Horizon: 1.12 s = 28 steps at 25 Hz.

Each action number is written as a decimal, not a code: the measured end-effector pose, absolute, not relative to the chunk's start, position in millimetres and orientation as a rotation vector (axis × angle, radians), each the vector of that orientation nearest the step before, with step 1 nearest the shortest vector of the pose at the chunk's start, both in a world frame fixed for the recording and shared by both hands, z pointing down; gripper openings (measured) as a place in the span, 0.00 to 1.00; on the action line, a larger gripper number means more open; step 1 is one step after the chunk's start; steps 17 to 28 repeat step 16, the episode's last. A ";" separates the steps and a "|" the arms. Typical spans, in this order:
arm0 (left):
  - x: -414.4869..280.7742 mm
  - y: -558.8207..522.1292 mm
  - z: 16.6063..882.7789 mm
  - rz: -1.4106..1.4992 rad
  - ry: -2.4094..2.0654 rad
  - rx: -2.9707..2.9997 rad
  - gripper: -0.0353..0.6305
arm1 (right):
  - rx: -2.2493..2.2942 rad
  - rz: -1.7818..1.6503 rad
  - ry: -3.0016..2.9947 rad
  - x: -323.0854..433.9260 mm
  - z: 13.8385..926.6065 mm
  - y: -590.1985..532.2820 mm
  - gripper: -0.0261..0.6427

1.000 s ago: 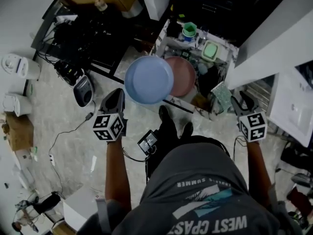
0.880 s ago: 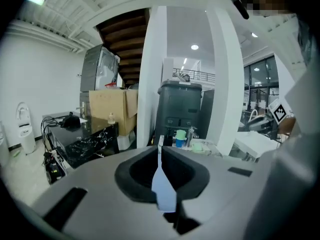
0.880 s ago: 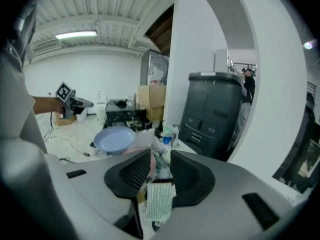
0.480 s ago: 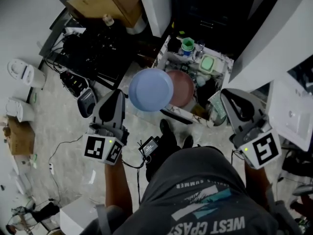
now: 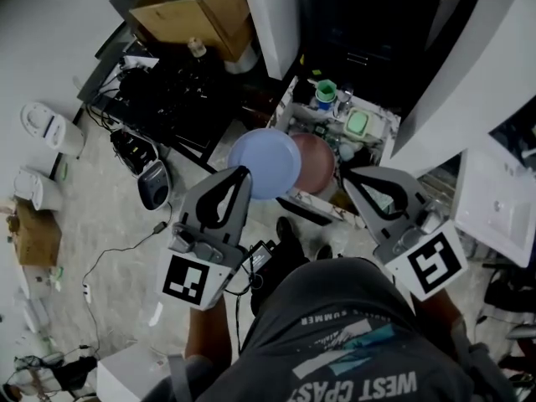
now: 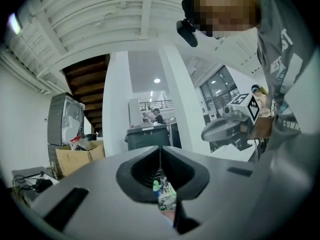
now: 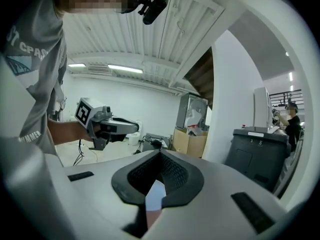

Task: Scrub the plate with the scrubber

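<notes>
Head view is showing both tools raised high toward the camera, while the round, smooth blue plate (image 5: 265,162) is lying far below on a cluttered stand (image 5: 285,103) with a mottled white rim. A round pink plate (image 5: 320,159) is lying just beside the blue one, partly tucked under its edge. Farther back on the stand, a green cup (image 5: 326,90) and a pale green, rounded-square container (image 5: 358,123) are sitting near each other.

The left gripper (image 5: 243,174), a matte grey plastic wedge with a dark loop-shaped lining, is pointing over the blue plate's near edge without touching it. In the left gripper view, its (image 6: 160,151) ribbed black pads are pressing together at the tip with nothing between them.

The right gripper (image 5: 350,175) is pointing inward beside the pink plate. In the right gripper view, its (image 7: 160,156) textured pads are likewise meeting tip to tip, empty, with only a sliver of pale blue showing through the gap lower down.

A brown cardboard box (image 5: 188,15) is sitting beyond the stand.
</notes>
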<state>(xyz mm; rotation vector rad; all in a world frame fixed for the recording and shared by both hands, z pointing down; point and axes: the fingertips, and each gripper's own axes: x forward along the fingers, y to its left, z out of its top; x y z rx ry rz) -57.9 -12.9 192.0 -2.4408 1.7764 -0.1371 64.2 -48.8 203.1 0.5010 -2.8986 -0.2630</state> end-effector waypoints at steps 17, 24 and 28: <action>-56.4 0.0 193.2 -0.136 1.769 -2.454 0.07 | 0.547 -0.255 -2.873 73.7 209.1 -44.7 0.08; -56.4 0.0 193.2 -0.136 1.769 -2.454 0.07 | 0.547 -0.255 -2.873 73.7 209.1 -44.7 0.08; -56.4 0.0 193.2 -0.136 1.769 -2.454 0.07 | 0.547 -0.255 -2.873 73.7 209.1 -44.7 0.08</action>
